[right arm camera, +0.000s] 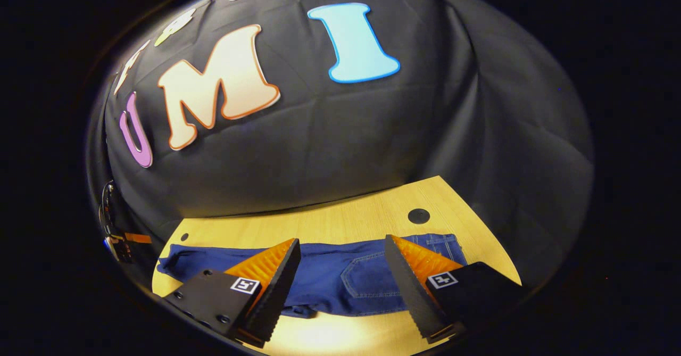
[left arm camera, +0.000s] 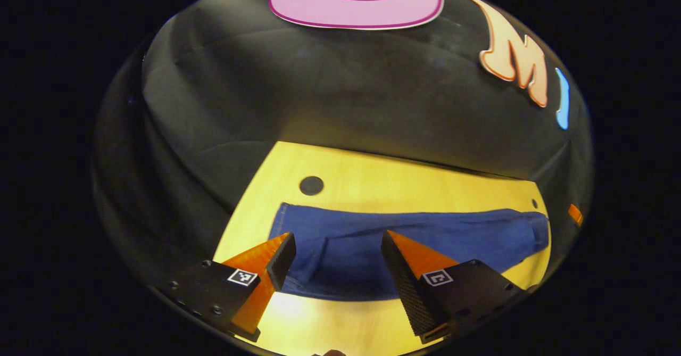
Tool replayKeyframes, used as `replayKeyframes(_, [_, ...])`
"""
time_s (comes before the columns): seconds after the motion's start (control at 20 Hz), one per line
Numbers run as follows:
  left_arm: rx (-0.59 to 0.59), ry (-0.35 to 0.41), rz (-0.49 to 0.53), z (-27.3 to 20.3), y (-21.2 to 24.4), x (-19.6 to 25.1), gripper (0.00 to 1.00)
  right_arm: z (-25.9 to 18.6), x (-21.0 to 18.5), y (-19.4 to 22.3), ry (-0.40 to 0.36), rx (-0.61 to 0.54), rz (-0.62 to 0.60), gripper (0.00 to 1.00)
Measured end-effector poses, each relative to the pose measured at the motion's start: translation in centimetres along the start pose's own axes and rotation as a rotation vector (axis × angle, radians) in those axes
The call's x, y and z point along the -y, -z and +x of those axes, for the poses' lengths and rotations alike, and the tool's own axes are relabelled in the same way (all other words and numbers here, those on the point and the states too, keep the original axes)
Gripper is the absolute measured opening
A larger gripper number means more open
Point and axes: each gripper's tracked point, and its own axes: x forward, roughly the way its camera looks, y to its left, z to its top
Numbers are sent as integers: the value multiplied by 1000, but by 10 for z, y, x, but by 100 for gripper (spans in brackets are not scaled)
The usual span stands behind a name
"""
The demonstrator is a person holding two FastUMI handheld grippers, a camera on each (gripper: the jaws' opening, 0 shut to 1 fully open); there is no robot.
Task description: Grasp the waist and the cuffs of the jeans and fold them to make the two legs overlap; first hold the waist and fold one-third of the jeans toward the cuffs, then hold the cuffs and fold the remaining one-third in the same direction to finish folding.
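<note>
Blue jeans (left arm camera: 425, 239) lie in one long band across the yellow wooden table (left arm camera: 399, 180). In the left gripper view the stitched cuff end (left arm camera: 279, 223) is at the left. My left gripper (left arm camera: 338, 247) hovers open over that end, with denim showing between its orange fingers. In the right gripper view the jeans (right arm camera: 330, 271) show a back pocket (right arm camera: 367, 284) facing up and the waist (right arm camera: 444, 245) at the right. Above the pocket area, near the table's front edge, my right gripper (right arm camera: 343, 255) also stands open. Neither gripper holds anything.
A round black hole (left arm camera: 311, 185) sits in the tabletop behind the cuff end, and another hole (right arm camera: 418, 216) behind the waist. The black cloth wall hangs right behind the table's back edge. At the far left of the right gripper view is a dark device with an orange strip (right arm camera: 119, 241).
</note>
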Motion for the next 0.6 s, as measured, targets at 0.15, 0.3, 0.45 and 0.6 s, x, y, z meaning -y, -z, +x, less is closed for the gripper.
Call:
replayKeyframes(0.15, [32, 67, 12, -11, -7, -1, 96, -44, -12, 0, 27, 50, -21, 98])
replayKeyframes(0.3, [88, 120, 19, -26, -8, 1, 96, -86, -32, 8, 27, 86, -8, 98])
replayKeyframes(0.45, [110, 166, -1, -32, -9, -1, 96, -121, -47, 24, 29, 92, 2, 98])
replayKeyframes(0.6, [102, 185, -6, -36, -18, -9, 96, -140, -51, 38, 44, 89, 12, 98])
